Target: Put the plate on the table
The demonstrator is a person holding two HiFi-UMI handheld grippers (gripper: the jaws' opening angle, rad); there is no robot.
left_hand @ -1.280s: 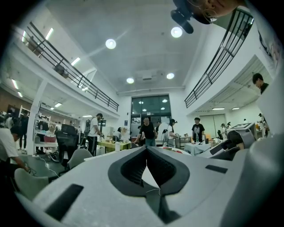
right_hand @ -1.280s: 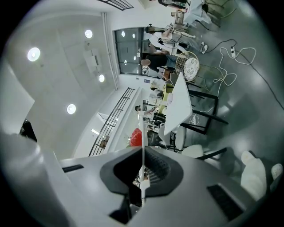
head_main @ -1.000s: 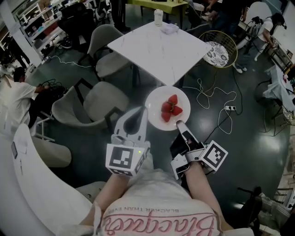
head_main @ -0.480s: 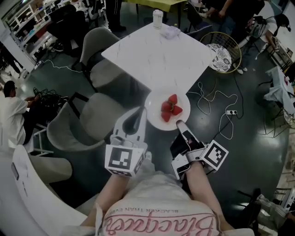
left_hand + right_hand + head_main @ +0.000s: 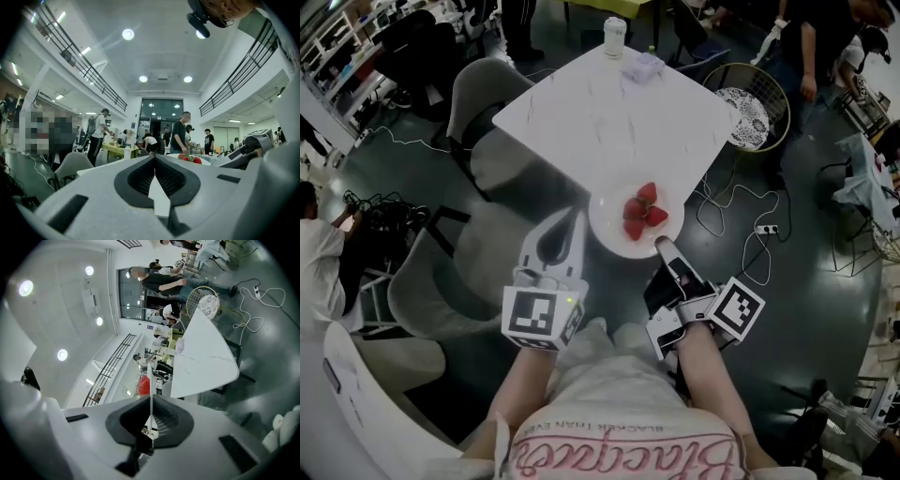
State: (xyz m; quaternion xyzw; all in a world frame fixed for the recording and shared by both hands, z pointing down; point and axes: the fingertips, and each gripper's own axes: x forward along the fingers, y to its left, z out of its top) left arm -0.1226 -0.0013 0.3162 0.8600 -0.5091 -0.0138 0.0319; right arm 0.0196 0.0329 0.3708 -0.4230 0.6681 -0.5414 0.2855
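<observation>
A white plate [image 5: 608, 221] with three strawberries [image 5: 639, 210] hangs in the air between my two grippers, its far edge over the near corner of the white marble table [image 5: 609, 112]. The left gripper [image 5: 578, 217] is shut on the plate's left rim, and the right gripper [image 5: 662, 247] is shut on its near right rim. In the left gripper view the rim [image 5: 158, 194] shows as a white wedge pinched in the jaws, strawberries [image 5: 189, 159] beyond. The right gripper view has the plate [image 5: 150, 399] edge-on as a thin line, with the strawberries [image 5: 143, 386] and table [image 5: 201, 362] behind.
A paper cup [image 5: 614, 36] and a small pale bundle [image 5: 641, 64] sit at the table's far corner. Grey chairs [image 5: 483, 94] [image 5: 464, 277] stand to its left, a round wire chair [image 5: 748, 103] to its right. Cables and a power strip [image 5: 766, 228] lie on the dark floor. People stand around.
Both grippers have carried the plate forward. It hung over the dark floor short of the table; now its far rim overlaps the table's near corner.
</observation>
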